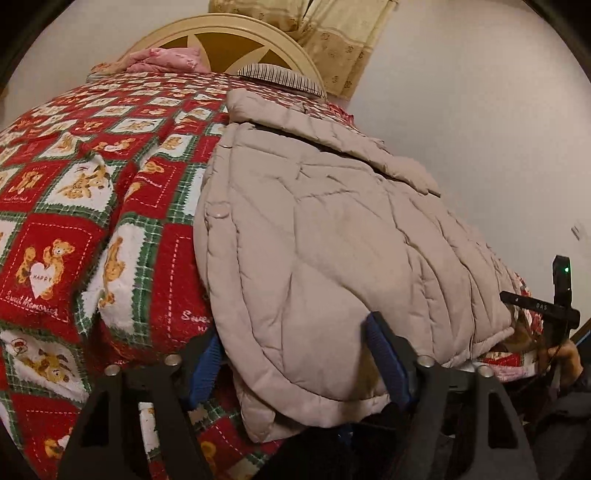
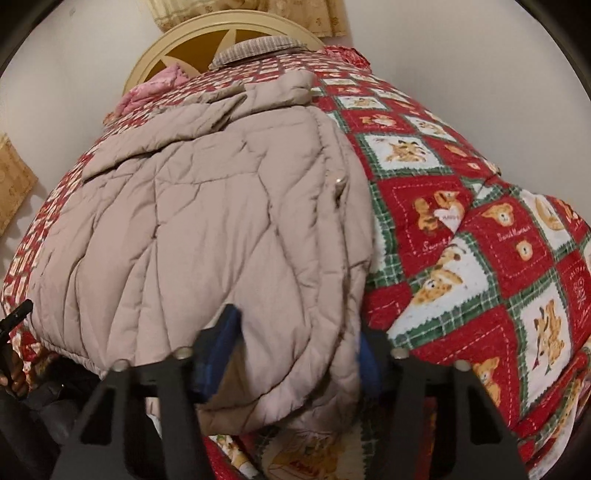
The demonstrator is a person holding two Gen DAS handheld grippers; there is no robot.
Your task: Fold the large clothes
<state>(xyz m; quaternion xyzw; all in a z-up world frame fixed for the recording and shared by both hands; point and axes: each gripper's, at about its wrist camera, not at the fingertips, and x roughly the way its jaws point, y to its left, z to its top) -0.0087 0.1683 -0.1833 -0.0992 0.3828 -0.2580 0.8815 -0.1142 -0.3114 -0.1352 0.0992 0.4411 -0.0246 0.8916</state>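
Jacket (image 1: 332,236) lies spread on the bed's quilt (image 1: 74,221), hem nearest me. My left gripper (image 1: 295,354) and right gripper (image 2: 299,354) each straddle the near hem, pads apparently pinching it. Next I'd lift the hem toward the far collar.

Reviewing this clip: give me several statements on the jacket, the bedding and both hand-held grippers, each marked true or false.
1. The beige quilted jacket lies on a red teddy-bear quilt. True.
2. The jacket's hem sits between the fingers of the left hand-held gripper. True.
3. The right hand-held gripper is aimed at bare quilt, away from the jacket. False: the jacket's near edge lies between its fingers.
4. The jacket is folded into a small square. False: it lies spread along the bed.
5. A striped pillow sits near the headboard. True.
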